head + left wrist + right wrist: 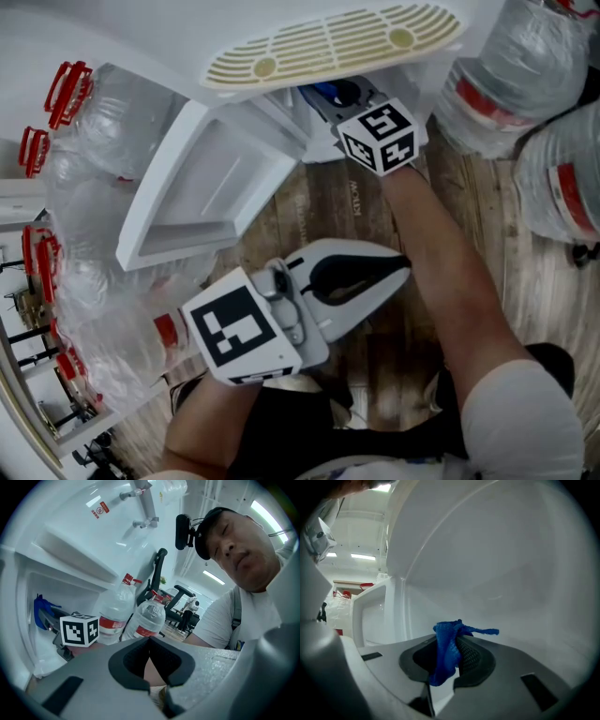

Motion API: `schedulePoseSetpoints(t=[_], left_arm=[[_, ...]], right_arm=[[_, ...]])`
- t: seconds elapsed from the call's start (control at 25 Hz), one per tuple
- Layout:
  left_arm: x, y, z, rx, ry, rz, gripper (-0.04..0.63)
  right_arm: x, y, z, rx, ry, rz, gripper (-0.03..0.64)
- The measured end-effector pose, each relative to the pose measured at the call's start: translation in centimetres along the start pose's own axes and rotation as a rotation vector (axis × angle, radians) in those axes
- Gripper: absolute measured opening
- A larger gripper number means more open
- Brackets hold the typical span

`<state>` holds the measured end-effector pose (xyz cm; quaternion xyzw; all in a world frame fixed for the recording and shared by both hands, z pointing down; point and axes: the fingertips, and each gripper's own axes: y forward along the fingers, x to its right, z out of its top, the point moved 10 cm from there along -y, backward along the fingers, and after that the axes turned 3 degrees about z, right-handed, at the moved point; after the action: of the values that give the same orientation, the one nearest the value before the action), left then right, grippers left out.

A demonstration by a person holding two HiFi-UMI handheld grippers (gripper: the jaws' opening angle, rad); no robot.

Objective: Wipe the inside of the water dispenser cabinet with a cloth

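Note:
My right gripper (454, 637) is shut on a blue cloth (446, 654), which bunches up between its jaws. It points at the smooth white inner wall (501, 564) of the dispenser cabinet, close in front. In the head view the right gripper (339, 96) reaches under the dispenser's slotted drip tray (328, 42) into the cabinet, with the blue cloth (330, 92) just showing. My left gripper (405, 266) hangs lower, outside the cabinet above the wooden floor. Its jaws are shut with nothing between them. The left gripper view shows the blue cloth (41, 610) inside the cabinet.
The white cabinet door (202, 187) stands swung open to the left. Large water bottles with red labels crowd the left side (103, 169) and the right side (525, 103). The person's forearm (450, 272) runs from the right gripper back toward the body.

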<state>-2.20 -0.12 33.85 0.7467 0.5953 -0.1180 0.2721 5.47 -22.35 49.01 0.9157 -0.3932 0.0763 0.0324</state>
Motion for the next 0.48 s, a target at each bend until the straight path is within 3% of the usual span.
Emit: schedulePoseSetpoints(t=[0.16,0.48], left_arm=[[0.1,0.1,0.1,0.001,0.005,0.001,0.003],[0.4,-0.3,-0.1,-0.005,0.008,-0.002,0.003]], right_arm=[[-0.9,1.5,2.0,0.027,-0.038,0.025,0.066],[-3.6,0.3,1.6,0.006,-0.084,0.110,0.067]])
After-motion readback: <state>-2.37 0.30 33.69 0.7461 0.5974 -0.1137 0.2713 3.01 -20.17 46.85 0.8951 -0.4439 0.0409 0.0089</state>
